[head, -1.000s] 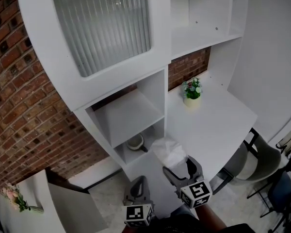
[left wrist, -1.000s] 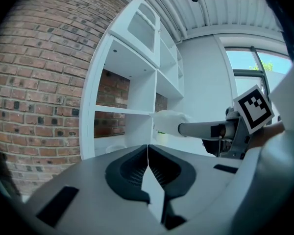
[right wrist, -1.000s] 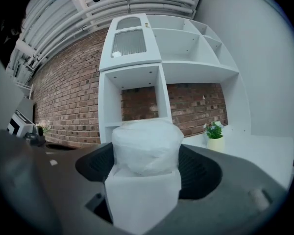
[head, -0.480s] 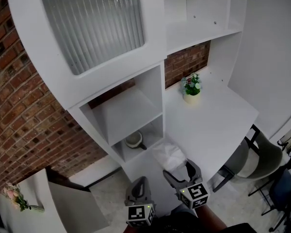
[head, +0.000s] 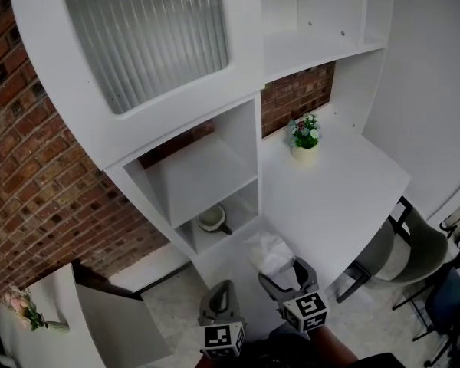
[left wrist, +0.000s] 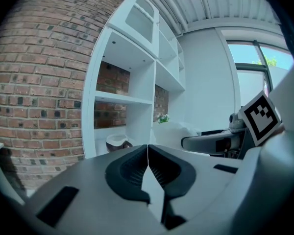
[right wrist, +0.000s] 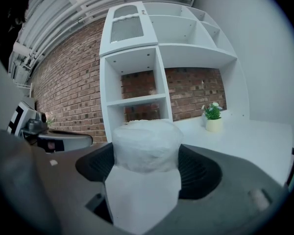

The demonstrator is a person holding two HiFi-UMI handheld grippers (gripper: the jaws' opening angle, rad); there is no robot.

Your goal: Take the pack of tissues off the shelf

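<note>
The white pack of tissues (right wrist: 146, 145) sits between the jaws of my right gripper (right wrist: 147, 173), which is shut on it. In the head view the pack of tissues (head: 267, 253) is held out in front of the white shelf unit (head: 207, 171), above the near end of the desk, with my right gripper (head: 285, 276) behind it. My left gripper (head: 218, 305) hangs just to the left, lower down, jaws shut with nothing between them (left wrist: 147, 169). The tissues show as a pale lump (left wrist: 183, 129) at the right in the left gripper view.
A small bowl (head: 213, 221) sits in the lowest cubby. A potted plant (head: 304, 137) stands on the white desk (head: 345, 190) by the brick wall. A grey chair (head: 410, 251) is at the right. Another flower pot (head: 23, 313) is at the lower left.
The right gripper with the tissues has drawn back slightly toward me and down, away from the shelf. The left gripper has hardly moved.
</note>
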